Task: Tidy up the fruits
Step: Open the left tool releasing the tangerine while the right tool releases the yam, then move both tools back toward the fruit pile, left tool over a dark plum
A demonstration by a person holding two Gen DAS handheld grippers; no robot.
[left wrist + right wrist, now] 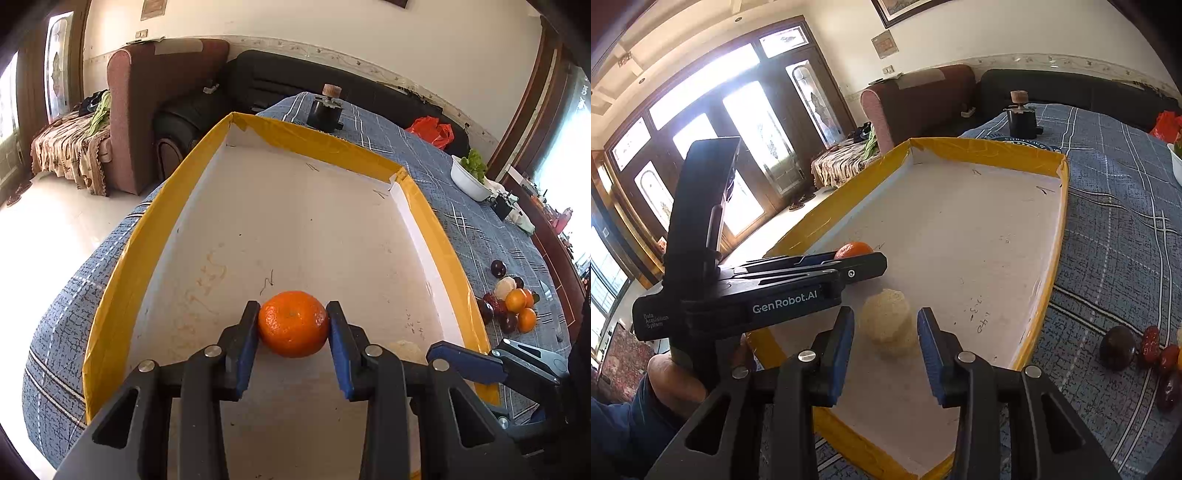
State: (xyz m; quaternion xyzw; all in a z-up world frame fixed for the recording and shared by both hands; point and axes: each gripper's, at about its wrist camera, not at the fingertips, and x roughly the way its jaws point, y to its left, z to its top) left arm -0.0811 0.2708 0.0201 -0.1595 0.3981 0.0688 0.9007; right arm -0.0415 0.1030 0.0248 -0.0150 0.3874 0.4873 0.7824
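A shallow white tray with a yellow taped rim (122,280) lies on the blue checked tablecloth. My left gripper (292,314) is shut on an orange mandarin (293,324) that rests on the tray floor near its front. In the right wrist view the left gripper (875,264) shows from the side with the mandarin (854,249) behind it. My right gripper (885,319) is open around a pale cream, rough round fruit (888,325) that sits on the tray floor; the pads stand clear of it. A pile of fruits (511,299) lies on the cloth right of the tray.
Dark plums (1117,347) and red dates (1150,345) lie on the cloth to the right. A black jar with a cork knob (327,110) stands beyond the tray. A white bowl of greens (471,173) sits far right. The table edge drops to the floor on the left.
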